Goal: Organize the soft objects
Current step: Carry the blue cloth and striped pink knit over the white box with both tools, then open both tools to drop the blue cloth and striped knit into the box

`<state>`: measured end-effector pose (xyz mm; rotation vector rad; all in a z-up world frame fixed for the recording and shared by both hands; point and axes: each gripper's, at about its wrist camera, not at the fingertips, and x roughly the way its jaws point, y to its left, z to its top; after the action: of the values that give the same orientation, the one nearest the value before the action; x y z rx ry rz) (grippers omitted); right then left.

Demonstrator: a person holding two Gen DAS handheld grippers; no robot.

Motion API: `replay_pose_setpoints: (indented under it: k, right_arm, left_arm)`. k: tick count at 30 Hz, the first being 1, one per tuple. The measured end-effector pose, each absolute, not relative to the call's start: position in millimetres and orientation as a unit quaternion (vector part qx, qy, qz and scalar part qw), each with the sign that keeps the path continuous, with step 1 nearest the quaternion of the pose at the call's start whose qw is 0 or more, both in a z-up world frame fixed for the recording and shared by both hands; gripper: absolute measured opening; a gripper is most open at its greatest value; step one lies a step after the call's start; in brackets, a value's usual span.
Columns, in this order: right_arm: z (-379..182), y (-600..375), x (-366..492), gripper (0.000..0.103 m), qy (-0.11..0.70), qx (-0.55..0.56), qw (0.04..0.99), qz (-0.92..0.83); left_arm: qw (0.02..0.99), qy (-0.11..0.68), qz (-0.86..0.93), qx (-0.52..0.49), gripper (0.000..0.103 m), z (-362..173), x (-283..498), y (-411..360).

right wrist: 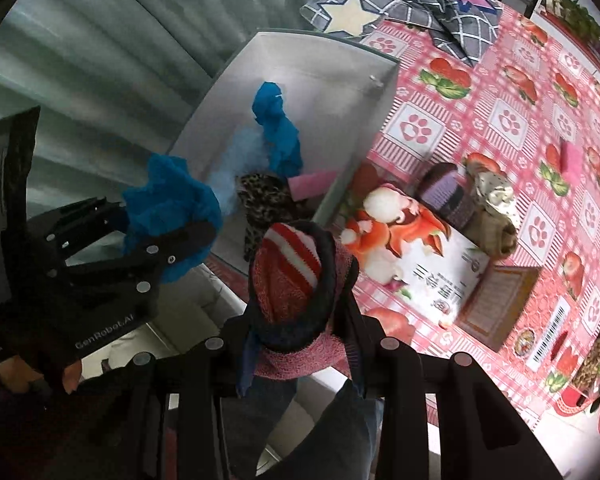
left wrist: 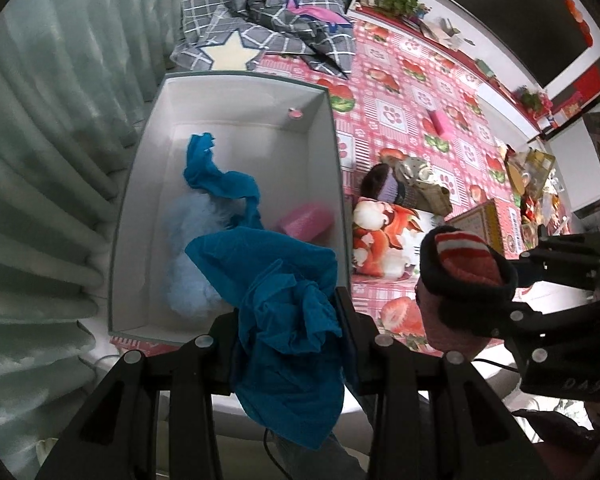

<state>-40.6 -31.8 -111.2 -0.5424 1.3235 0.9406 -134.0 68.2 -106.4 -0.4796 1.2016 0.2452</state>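
Note:
My left gripper (left wrist: pixel 288 312) is shut on a crumpled teal-blue cloth (left wrist: pixel 268 264), which hangs over the near end of a white open box (left wrist: pixel 240 104). Inside the box lie another teal cloth (left wrist: pixel 212 176), a pale blue fluffy thing (left wrist: pixel 188 240), a pink piece (left wrist: pixel 304 220) and a leopard-print fabric (right wrist: pixel 264 200). My right gripper (right wrist: pixel 296 300) is shut on a rolled red, white and pink knit bundle with a dark cuff (right wrist: pixel 292 272), just right of the box's near corner. Each gripper shows in the other's view: the left gripper (right wrist: pixel 168 232) and the right gripper (left wrist: pixel 500 288).
The box stands on a pink strawberry-print cover (right wrist: pixel 500 120) beside a grey-green curtain (left wrist: pixel 60 120). Right of it lie a flat cartoon-printed carton (right wrist: pixel 412 240), a purple striped knit (right wrist: pixel 444 192), a beige cloth (right wrist: pixel 492 200) and a pink item (right wrist: pixel 570 160). A grey plaid quilt (left wrist: pixel 268 28) lies behind.

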Motion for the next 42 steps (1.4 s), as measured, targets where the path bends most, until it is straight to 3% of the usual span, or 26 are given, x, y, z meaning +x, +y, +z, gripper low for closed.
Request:
replay_pose_setpoints:
  k: [36,42]
  right_arm:
    - [-130.6,47.1,15.7,0.038,0.613,-0.202,0.639,0.419]
    - [-131.3,54.8,22.7,0.038,0.614,-0.192,0.639,0.422]
  left_arm:
    - [0.766,0.570,0.164,-0.247,0.041,-130.9,-107.4,121.2]
    - [0.766,0.569,0.163,-0.252,0.053,-130.8,-105.3,124.5]
